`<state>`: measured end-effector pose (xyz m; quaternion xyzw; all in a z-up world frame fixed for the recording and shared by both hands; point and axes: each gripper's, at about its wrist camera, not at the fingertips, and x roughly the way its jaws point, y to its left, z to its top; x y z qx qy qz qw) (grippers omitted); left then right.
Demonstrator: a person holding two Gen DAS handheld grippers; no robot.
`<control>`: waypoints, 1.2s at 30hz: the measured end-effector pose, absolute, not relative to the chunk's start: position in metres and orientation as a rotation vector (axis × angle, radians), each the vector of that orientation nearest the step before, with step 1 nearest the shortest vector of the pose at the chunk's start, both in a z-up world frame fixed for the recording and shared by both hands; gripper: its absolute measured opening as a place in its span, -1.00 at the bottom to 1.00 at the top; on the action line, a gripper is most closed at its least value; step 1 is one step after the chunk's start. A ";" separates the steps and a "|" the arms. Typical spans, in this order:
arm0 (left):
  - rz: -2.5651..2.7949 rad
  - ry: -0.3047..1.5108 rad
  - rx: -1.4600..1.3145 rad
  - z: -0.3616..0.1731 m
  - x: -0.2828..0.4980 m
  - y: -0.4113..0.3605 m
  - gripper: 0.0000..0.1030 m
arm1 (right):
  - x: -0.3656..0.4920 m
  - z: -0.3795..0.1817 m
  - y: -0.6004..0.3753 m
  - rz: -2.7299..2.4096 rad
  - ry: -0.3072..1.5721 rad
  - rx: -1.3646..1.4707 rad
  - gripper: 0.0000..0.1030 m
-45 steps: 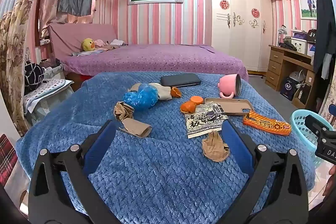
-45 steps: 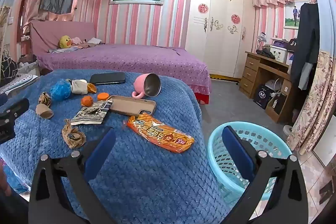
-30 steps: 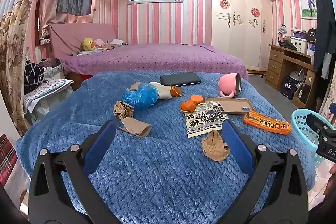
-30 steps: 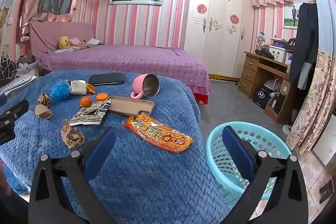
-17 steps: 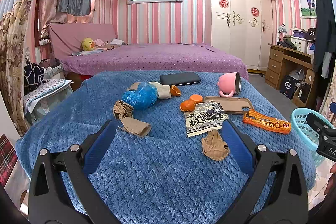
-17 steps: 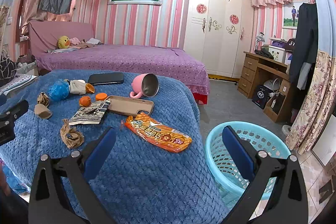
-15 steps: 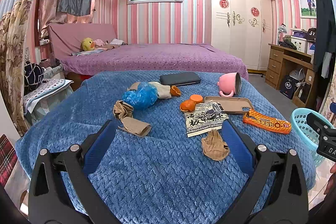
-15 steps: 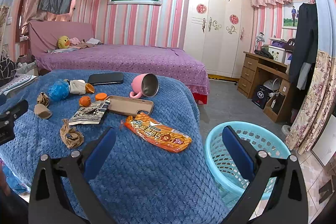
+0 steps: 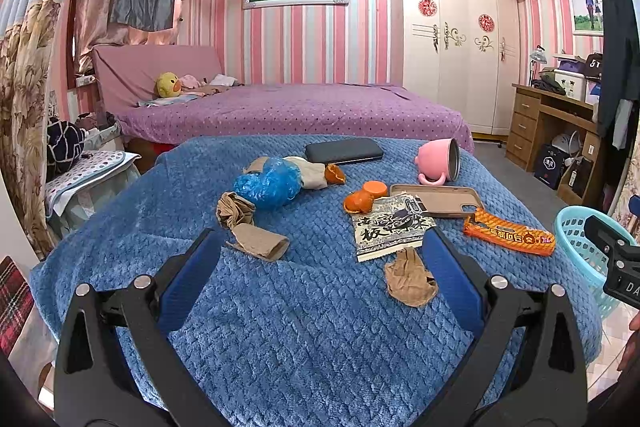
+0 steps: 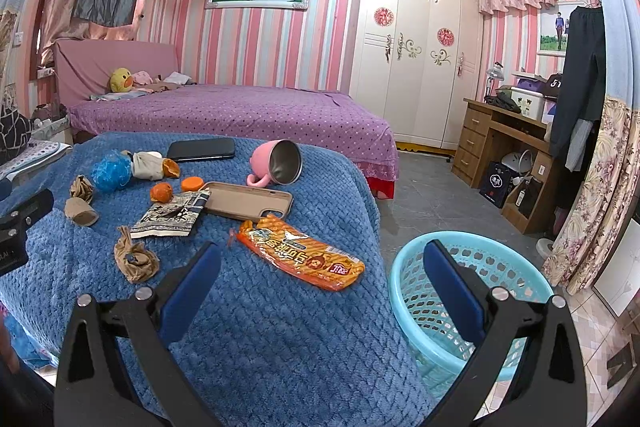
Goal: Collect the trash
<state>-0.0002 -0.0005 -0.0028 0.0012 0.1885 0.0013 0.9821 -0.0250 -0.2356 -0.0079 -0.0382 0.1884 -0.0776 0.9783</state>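
The blanket (image 10: 280,327) holds the trash, left of the basket (image 10: 404,259). The wrapper (image 10: 300,255) lies nearest the basket. Both grippers, left (image 9: 320,263) and right (image 10: 320,275), have fingers apart, empty. Best pinch the wrapper's middle first.

Wrapper (image 10: 300,257) on blanket (image 10: 280,339), basket (image 10: 460,291) right of it, cup (image 10: 278,163) behind
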 end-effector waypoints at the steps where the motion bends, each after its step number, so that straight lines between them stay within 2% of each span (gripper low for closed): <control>1: 0.003 0.379 0.002 -0.003 0.000 -0.001 0.90 | -0.025 -0.008 -0.236 -0.156 0.380 -0.077 0.92; 36: 0.006 0.381 0.006 -0.004 0.000 -0.001 0.90 | -0.030 -0.004 -0.256 -0.159 0.384 -0.070 0.92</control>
